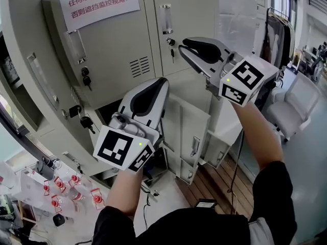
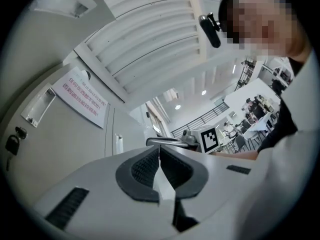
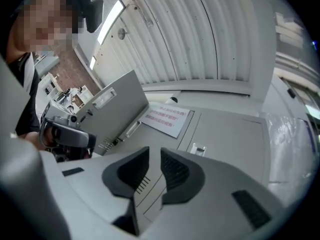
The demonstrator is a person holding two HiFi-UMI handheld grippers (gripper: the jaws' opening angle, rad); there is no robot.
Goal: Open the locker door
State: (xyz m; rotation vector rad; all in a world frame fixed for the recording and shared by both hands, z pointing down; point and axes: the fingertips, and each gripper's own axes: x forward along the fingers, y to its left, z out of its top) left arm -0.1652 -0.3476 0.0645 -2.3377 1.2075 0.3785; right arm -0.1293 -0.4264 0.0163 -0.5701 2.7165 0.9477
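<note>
A bank of grey lockers [image 1: 117, 45] fills the wall ahead. A tall door [image 1: 30, 75] at the upper left stands swung open, and a small lower door [image 1: 193, 131] in the middle also hangs open. The closed door [image 1: 179, 14] in front of my right gripper has a key [image 1: 171, 44] in its lock. My left gripper [image 1: 163, 80] points up at the lockers, shut, with its pads [image 2: 150, 166] meeting and nothing between them. My right gripper [image 1: 185, 45] is raised higher near that key, open with a narrow empty gap [image 3: 155, 154].
A paper notice [image 1: 97, 1] is taped on the upper door. More keys [image 1: 86, 78] hang from the left locks. Red-capped bottles [image 1: 71, 188] lie on the floor at the lower left. A white chair [image 1: 296, 106] and a clothes rack [image 1: 278, 29] stand to the right.
</note>
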